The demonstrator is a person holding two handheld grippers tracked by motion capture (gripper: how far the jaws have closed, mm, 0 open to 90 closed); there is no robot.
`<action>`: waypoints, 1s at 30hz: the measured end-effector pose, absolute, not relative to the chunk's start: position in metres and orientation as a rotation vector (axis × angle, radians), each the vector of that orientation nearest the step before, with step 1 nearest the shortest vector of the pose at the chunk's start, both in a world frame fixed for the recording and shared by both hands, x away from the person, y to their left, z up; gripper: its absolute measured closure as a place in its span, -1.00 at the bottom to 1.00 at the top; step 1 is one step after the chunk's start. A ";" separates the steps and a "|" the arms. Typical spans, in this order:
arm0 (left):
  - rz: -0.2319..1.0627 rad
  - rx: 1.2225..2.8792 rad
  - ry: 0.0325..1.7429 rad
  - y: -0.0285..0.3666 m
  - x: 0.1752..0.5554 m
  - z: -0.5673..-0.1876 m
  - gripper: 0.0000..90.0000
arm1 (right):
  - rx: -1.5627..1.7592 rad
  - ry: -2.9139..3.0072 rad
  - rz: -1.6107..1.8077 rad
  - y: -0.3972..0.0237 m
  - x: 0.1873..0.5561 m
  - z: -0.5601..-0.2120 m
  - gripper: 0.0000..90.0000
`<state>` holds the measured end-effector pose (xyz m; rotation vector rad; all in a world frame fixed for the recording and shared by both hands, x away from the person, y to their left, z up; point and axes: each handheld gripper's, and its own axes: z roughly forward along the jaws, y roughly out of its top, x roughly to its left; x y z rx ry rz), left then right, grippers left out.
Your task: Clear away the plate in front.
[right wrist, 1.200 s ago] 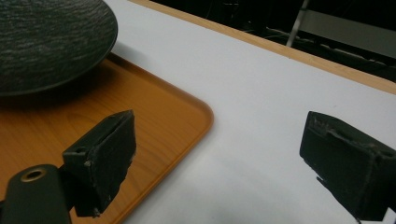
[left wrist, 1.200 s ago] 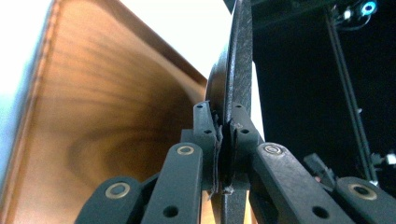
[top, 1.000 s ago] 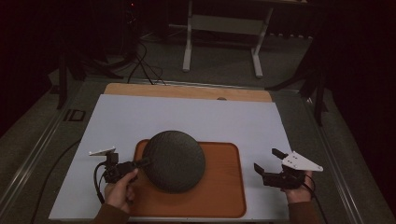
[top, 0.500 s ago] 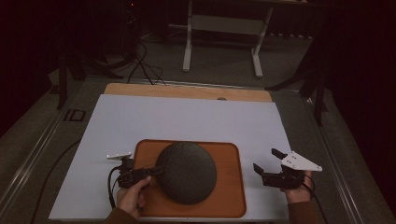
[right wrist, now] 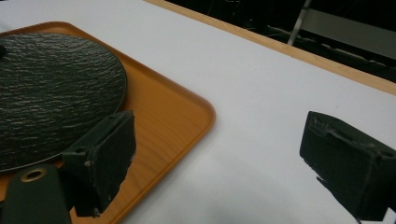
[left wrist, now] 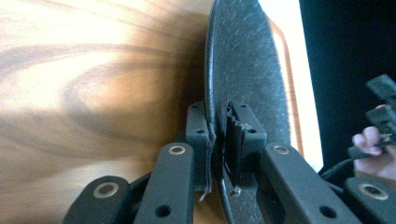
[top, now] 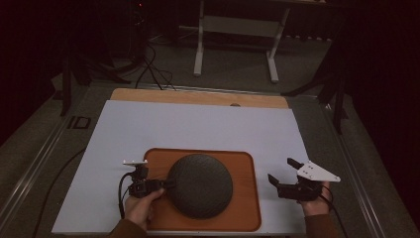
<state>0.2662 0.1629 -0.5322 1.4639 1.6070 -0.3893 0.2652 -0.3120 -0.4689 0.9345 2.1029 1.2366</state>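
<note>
A round dark slate plate (top: 200, 186) (right wrist: 46, 93) lies on an orange wooden tray (top: 245, 166) (right wrist: 163, 107) near the table's front edge. My left gripper (top: 168, 184) (left wrist: 218, 112) is at the plate's left rim (left wrist: 247, 56). Its jaws have just been opening: the rim still sits between the pads, with a thin gap at the upper pad. My right gripper (top: 281, 170) (right wrist: 219, 154) stands open over the white tabletop just right of the tray, nothing between its pads. The left gripper view also shows it far off (left wrist: 380, 107).
The white tabletop (top: 198, 124) stretches bare behind the tray, ending in a wooden strip (top: 198, 96) at the far edge. A metal stand (top: 235, 44) and cables (top: 148, 69) are on the dark floor beyond. The tray (left wrist: 93, 70) reaches close to the table's front edge.
My left gripper has shifted right with the plate, and the plate has come down toward the tray's middle. The right gripper has stayed where it was.
</note>
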 end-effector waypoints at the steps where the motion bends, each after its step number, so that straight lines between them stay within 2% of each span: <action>1: -0.367 1.502 1.607 0.162 0.267 -0.531 0.76 | 0.935 2.103 1.237 -0.312 0.265 -0.469 -0.77; 8: -0.288 1.591 1.643 0.157 0.269 -0.531 0.61 | 0.930 2.108 1.231 -0.311 0.265 -0.469 -0.77; 9: -0.239 1.651 1.655 0.154 0.268 -0.530 0.58 | 0.928 2.109 1.230 -0.311 0.265 -0.469 -0.77; 13: -0.177 1.718 1.634 0.150 0.268 -0.525 0.52 | 0.922 2.114 1.225 -0.311 0.265 -0.469 -0.77; 14: -0.108 1.755 1.619 0.147 0.267 -0.522 0.34 | 0.921 2.115 1.227 -0.310 0.265 -0.469 -0.77; 21: 0.064 1.850 1.527 0.140 0.263 -0.506 0.09 | 0.928 2.112 1.234 -0.311 0.265 -0.469 -0.77; 25: 0.105 1.863 1.509 0.139 0.263 -0.502 0.04 | 0.925 2.114 1.233 -0.311 0.265 -0.469 -0.77; 26: 0.172 1.892 1.479 0.138 0.262 -0.498 0.02 | 0.925 2.114 1.233 -0.311 0.265 -0.469 -0.77; 30: 0.272 1.899 1.434 0.140 0.261 -0.490 0.00 | 0.925 2.113 1.235 -0.311 0.266 -0.469 -0.77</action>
